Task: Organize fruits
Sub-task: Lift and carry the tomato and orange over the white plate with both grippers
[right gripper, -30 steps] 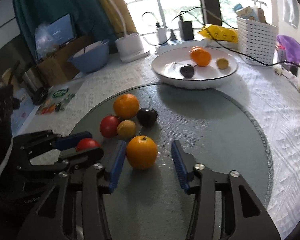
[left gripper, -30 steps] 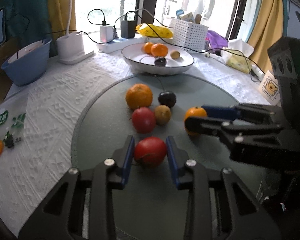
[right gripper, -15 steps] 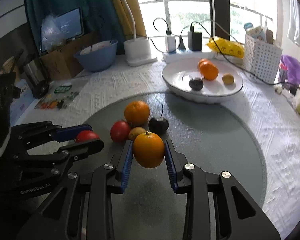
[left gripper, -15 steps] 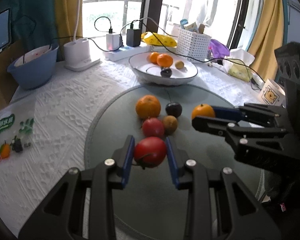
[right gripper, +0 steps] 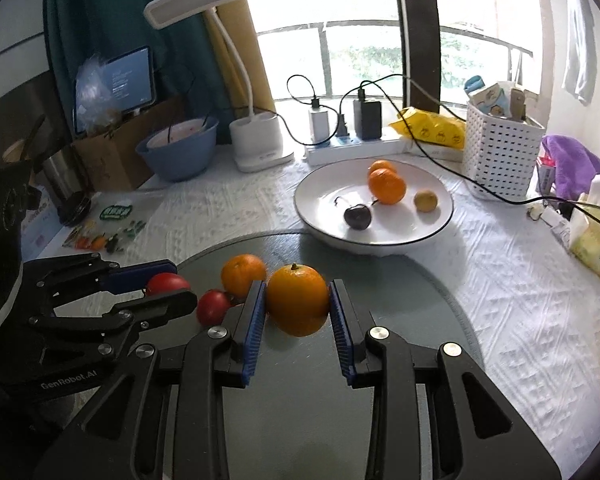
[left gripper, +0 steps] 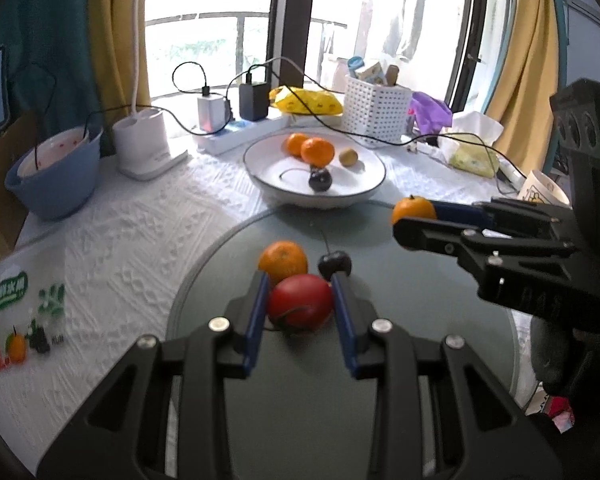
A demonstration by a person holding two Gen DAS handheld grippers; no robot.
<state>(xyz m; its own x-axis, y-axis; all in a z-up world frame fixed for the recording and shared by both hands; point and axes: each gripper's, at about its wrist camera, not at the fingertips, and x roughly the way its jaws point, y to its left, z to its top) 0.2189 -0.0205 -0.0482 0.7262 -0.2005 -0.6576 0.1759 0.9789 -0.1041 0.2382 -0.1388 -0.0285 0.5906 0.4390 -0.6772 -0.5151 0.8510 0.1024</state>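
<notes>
left tongs (left gripper: 300,304) clamping red fruit (left gripper: 300,307), right tongs (right gripper: 298,300) clamping orange (right gripper: 297,299)

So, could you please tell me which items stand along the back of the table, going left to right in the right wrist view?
Blue bowl → white lamp base → white charger → black charger → yellow bag → white perforated basket → purple cloth.

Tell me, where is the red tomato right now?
In the left wrist view, the red tomato is clamped in the left hand-held gripper, just in front of an orange on the grey mat.
</notes>
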